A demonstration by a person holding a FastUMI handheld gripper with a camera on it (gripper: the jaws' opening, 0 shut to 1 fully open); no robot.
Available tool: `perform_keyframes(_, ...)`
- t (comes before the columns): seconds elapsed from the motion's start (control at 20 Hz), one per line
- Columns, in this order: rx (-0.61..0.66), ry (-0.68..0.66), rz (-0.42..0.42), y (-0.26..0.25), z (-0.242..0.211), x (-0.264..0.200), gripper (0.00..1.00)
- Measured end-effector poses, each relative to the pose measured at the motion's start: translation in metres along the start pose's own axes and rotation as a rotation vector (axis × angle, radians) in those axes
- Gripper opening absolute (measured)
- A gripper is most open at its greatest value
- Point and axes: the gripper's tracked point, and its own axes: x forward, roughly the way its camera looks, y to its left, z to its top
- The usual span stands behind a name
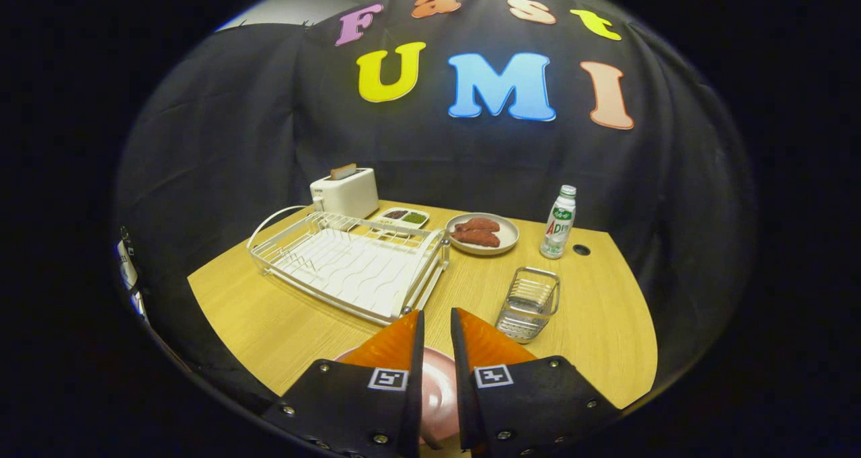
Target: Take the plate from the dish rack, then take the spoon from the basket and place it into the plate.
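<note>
The gripper (437, 323) hangs over the pink plate (438, 391), its fingers nearly closed, holding nothing. The basket (529, 303) sits just ahead, beside the dish rack (350, 263).

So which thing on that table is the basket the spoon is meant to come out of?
Start at the big white dish rack on the wooden table. Just beside it, ahead of the gripper whose nearly closed fingers straddle a pink plate, stands the basket. It is small, upright and made of shiny wire, unlike the bottle behind it.

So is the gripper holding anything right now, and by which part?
Cannot tell for sure. The gripper has its fingers nearly closed above a pink plate, seen through the gap between them; no spoon shows there, and any contact is hidden.
</note>
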Motion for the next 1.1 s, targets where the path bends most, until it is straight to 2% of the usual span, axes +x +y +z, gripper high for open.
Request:
perform_keyframes(0.3,0.023,-0.228,-0.147,-0.049,0.093,-0.033,0.22)
perform_keyframes(0.4,0.026,-0.309,-0.175,-0.057,0.126,-0.047,0.27)
perform_keyframes(0.6,0.042,-0.406,-0.251,-0.081,0.164,-0.06,0.99)
perform_keyframes(0.85,0.055,-0.425,-0.285,-0.092,0.17,-0.07,0.99)
perform_keyframes(1.1,0.049,-0.388,-0.296,-0.106,0.152,-0.064,0.99)
